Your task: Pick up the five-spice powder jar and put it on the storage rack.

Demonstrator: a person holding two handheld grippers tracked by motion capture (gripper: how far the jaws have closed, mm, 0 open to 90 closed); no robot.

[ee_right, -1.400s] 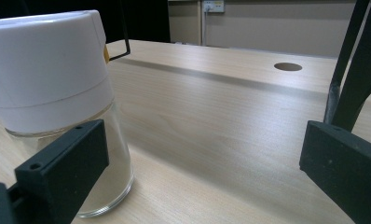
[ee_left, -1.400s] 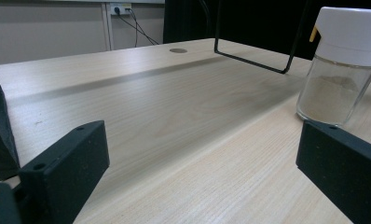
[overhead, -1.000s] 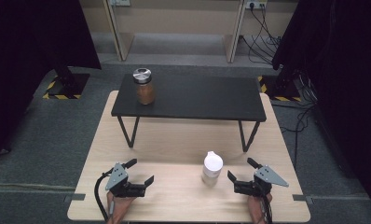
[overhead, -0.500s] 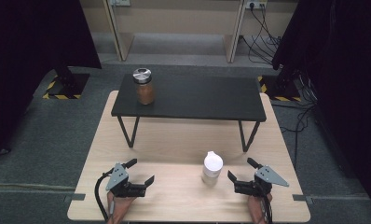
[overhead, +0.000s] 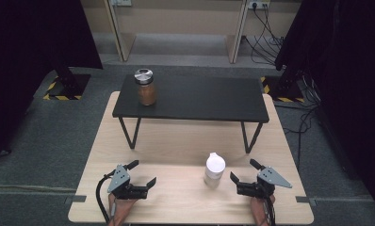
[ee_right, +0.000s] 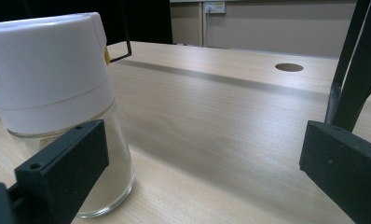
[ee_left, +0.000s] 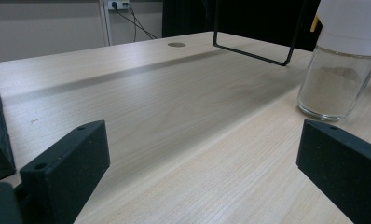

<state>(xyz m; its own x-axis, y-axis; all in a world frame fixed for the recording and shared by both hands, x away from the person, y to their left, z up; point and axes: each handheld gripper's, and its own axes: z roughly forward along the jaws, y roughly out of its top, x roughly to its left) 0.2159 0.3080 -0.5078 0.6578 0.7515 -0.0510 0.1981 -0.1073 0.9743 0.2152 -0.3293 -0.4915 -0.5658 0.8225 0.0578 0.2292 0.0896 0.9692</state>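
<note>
Nothing has shifted on the table since a second ago: both grippers rest where they were on the near edge of the wooden table (overhead: 176, 141), each held by a hand coming in from the near side. On the left, the left gripper (overhead: 143, 175) sits with its jaws spread wide and nothing between them. On the right, the right gripper (overhead: 242, 171) is likewise released, its jaws apart and turned toward the white-capped glass shaker (overhead: 214, 169), which stands upright just beside it, slightly to its left, not touched by either jaw. Seen from the right gripper view, the shaker (ee_right: 62, 121) rises close behind one jaw; from the left gripper view it (ee_left: 342, 60) stands farther off, pale powder inside. Beyond, a black low shelf (overhead: 199, 99) on wire legs spans the far half of the table, carrying a brown-filled jar (overhead: 146, 87) with a metal lid at its far left end.
</note>
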